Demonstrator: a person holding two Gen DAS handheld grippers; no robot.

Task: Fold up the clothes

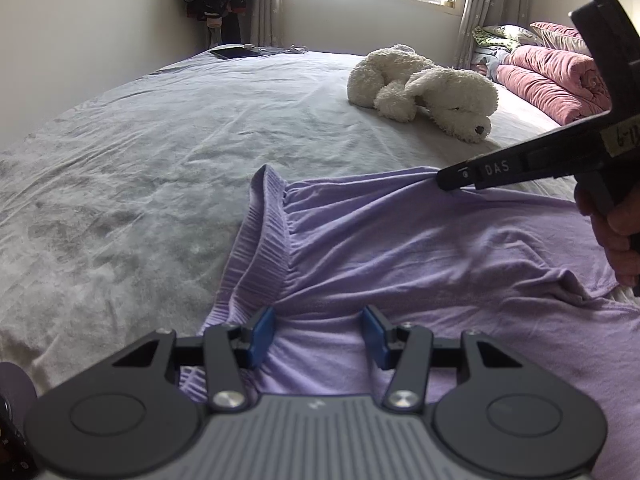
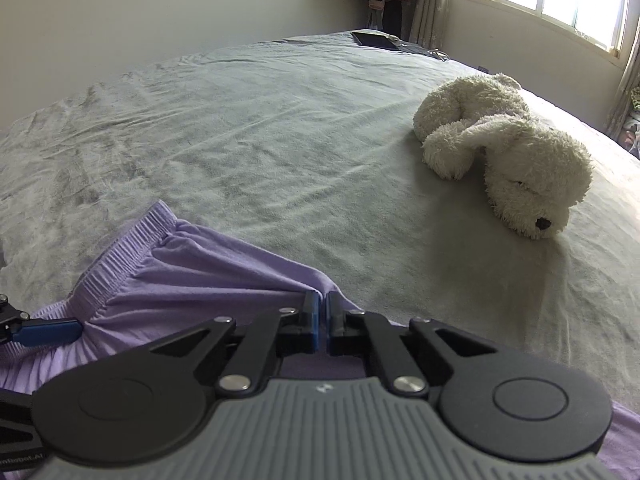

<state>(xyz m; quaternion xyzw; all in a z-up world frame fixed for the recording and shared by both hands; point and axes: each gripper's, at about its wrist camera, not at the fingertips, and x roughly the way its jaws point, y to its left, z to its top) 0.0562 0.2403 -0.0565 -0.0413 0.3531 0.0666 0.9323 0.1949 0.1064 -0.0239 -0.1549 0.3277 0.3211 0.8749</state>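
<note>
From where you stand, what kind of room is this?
Most likely a bedroom: a wide bed with a grey sheet, a rolled pink quilt near its head, and a white plush dog lying on it.

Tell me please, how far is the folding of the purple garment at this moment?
Done: the purple garment is laid out on the bed, but no fold is visible.
In hand: the right gripper is shut on the garment's edge beyond the elastic waistband. The left gripper is open over the cloth near the waistband, gripping nothing.
Left: the left grip and all the folds.
</note>
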